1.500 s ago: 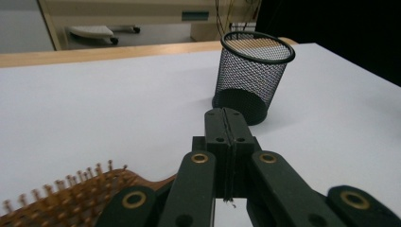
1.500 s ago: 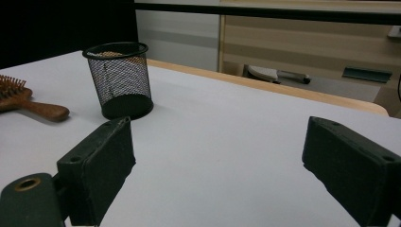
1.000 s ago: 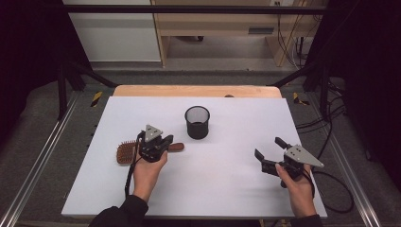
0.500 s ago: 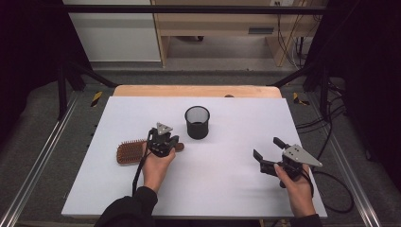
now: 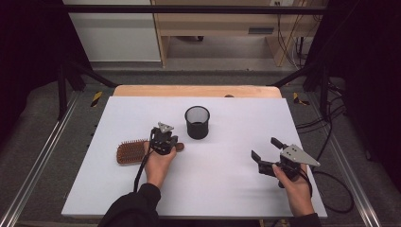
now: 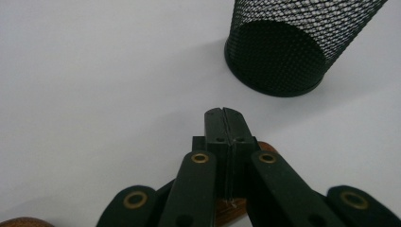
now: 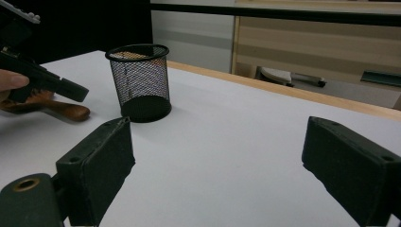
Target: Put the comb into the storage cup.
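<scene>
A wooden hairbrush point(image 5: 131, 152) lies on the white table point(image 5: 222, 189), its handle point(image 5: 178, 147) pointing right toward a black mesh cup point(image 5: 197, 122). My left gripper point(image 5: 166, 142) hovers just over that handle, jaws pressed together with nothing between them. In the left gripper view the shut left gripper point(image 6: 223, 114) points at bare table short of the cup point(image 6: 283, 47), with the brown handle point(image 6: 232, 208) under the jaws. My right gripper point(image 5: 267, 150) rests at the front right, open and empty. The right gripper view shows the wide-open right gripper point(image 7: 217, 165), the cup point(image 7: 139, 82) and the brush handle point(image 7: 71, 111).
A wooden strip point(image 5: 196, 91) borders the table's far edge. Metal rails point(image 5: 42, 156) run along both sides, and cables point(image 5: 331, 184) trail off at the right. Beyond the table stands light wooden furniture point(image 5: 222, 28).
My left gripper has moved right and a little down, from over the brush's neck to the end of its handle. The brush, the cup and my right gripper stayed put.
</scene>
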Demonstrator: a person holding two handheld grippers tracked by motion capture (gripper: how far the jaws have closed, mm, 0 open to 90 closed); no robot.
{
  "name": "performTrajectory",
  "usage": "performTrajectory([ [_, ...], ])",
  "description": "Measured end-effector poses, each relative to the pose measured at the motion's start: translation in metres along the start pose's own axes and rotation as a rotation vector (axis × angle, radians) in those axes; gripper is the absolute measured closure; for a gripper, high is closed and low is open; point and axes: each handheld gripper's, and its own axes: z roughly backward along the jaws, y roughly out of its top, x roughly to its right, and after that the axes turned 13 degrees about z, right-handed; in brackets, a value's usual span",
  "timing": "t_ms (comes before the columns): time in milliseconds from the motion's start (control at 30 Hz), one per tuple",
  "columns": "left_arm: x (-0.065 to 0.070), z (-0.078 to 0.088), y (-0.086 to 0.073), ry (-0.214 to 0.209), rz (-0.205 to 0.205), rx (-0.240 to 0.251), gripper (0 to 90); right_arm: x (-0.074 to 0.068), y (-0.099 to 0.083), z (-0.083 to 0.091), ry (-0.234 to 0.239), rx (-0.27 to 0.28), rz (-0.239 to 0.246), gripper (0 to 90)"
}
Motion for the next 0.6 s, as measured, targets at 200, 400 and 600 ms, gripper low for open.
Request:
performTrajectory([
  [200, -0.004, -0.003, -0.004, -0.014, 0.009, -0.059, 90.0, 0.001, 0.001, -0.005, 0.014, 0.006, -0.003, 10.0],
  [400, 0.001, 0.003, -0.014, -0.032, -0.01, -0.099, 90.0, -0.001, 0.002, -0.01, 0.026, 0.0, 0.002, 9.6],
  [600, 0.003, 0.014, -0.024, -0.058, -0.013, -0.099, 90.0, -0.001, 0.003, -0.007, 0.009, 0.003, -0.008, 9.5],
])
